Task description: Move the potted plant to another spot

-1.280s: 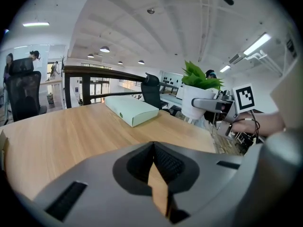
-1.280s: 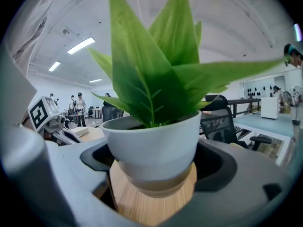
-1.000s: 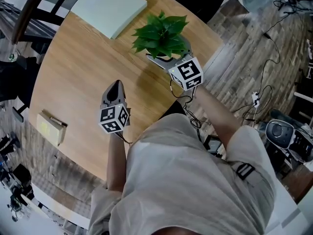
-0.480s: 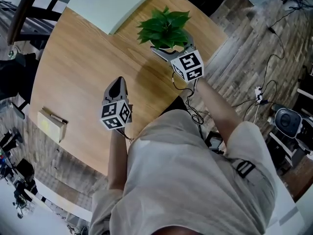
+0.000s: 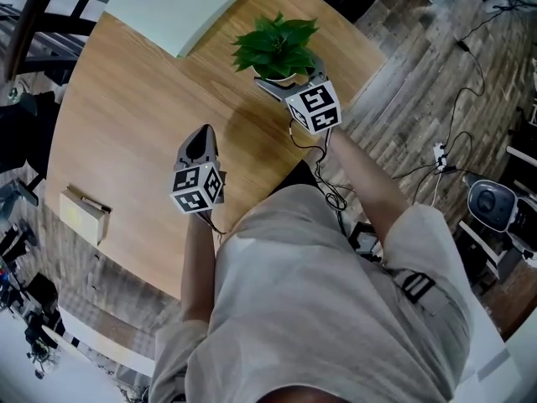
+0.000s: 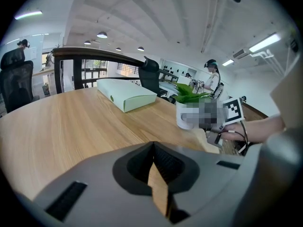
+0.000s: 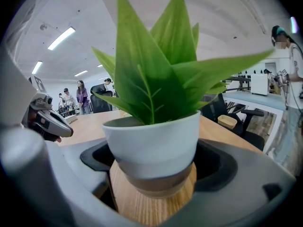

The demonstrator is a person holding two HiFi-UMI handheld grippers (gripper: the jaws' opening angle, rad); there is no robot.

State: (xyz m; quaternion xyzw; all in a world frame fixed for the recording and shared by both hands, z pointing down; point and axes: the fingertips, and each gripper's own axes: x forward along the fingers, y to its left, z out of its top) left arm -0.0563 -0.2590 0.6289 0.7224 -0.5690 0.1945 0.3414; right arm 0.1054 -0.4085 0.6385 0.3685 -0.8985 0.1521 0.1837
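The potted plant (image 5: 275,44), green leaves in a white pot with a brown base, stands near the far right edge of the round wooden table (image 5: 126,133). My right gripper (image 5: 285,82) is shut on the pot (image 7: 151,145), one jaw against each side. From the left gripper view the plant (image 6: 189,93) seems to rest on the tabletop. My left gripper (image 5: 198,137) hovers over the middle of the table, shut and empty, well to the left of the plant. Its closed tips (image 6: 154,148) show only a thin slit.
A flat pale-green box (image 5: 172,2) lies at the table's far side, left of the plant. A small wooden box (image 5: 84,217) sits near the left edge. A dark chair (image 5: 42,15) stands beyond the table. Cables (image 5: 453,141) trail over the floor on the right.
The right gripper and the plant have edged slightly farther from me, still together. The left gripper has stayed about where it was.
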